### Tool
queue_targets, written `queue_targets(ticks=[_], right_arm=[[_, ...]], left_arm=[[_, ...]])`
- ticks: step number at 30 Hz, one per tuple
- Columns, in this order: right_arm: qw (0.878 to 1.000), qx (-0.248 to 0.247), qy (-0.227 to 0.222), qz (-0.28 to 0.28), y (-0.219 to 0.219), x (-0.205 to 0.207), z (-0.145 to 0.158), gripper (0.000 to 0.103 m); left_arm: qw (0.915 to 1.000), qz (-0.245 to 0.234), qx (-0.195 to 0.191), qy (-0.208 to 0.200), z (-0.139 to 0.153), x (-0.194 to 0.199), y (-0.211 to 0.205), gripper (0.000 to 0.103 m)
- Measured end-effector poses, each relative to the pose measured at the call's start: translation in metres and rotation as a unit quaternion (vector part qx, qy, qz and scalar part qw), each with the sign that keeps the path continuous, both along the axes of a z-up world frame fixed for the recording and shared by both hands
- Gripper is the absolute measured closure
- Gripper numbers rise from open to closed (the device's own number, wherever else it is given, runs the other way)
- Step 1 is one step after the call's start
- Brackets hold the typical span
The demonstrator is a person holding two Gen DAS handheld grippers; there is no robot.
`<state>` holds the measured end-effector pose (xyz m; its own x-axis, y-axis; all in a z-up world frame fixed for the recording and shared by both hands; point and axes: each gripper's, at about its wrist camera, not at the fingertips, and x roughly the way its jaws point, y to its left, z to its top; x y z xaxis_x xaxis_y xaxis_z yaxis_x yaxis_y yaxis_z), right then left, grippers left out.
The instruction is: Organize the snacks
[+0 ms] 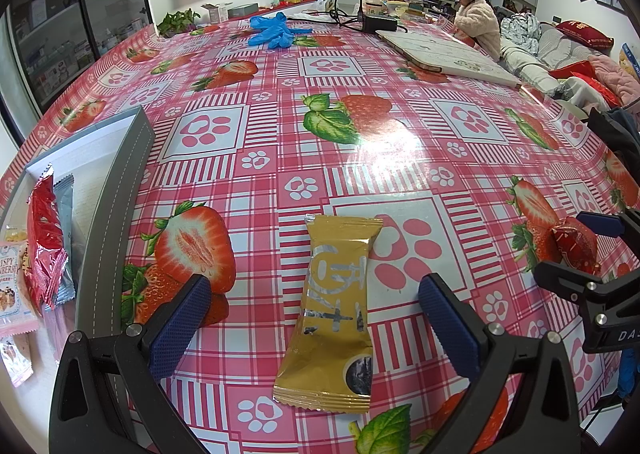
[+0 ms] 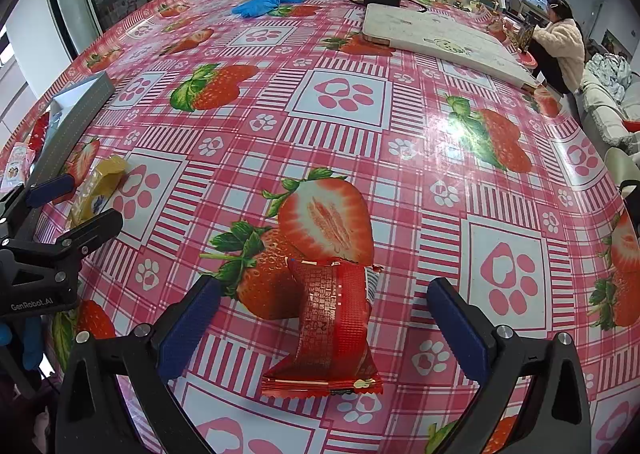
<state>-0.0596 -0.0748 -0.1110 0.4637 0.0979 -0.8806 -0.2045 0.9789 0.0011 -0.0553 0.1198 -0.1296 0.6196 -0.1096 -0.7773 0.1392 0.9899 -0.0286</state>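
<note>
A gold snack packet (image 1: 334, 314) lies flat on the strawberry tablecloth between the open fingers of my left gripper (image 1: 316, 314). A red snack packet (image 2: 332, 328) lies flat between the open fingers of my right gripper (image 2: 324, 318). Neither packet is gripped. The right gripper (image 1: 580, 242) also shows at the right of the left wrist view, straddling the red packet (image 1: 574, 244). The left gripper (image 2: 68, 202) shows at the left of the right wrist view around the gold packet (image 2: 100, 188). A grey-rimmed box (image 1: 120, 194) at the left holds red, silver and pink snack packets (image 1: 44, 238).
Blue gloves (image 1: 272, 30), a black power brick with cables (image 1: 378, 22) and a white board (image 1: 444, 56) lie at the table's far side. A person in a cream coat (image 1: 478, 24) sits beyond the table. The box's rim (image 2: 76, 110) stands left of both grippers.
</note>
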Motion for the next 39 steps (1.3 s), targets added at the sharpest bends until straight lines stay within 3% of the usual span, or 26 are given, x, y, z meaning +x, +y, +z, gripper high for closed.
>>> queue_targets(ticks=[39], right_arm=[[1.0,0.001,-0.006,0.0,-0.0012,-0.0038,0.0006,0.0]], left_arm=[[1.0,0.0,0.0,-0.001,-0.0002,-0.0003,0.0001,0.0]])
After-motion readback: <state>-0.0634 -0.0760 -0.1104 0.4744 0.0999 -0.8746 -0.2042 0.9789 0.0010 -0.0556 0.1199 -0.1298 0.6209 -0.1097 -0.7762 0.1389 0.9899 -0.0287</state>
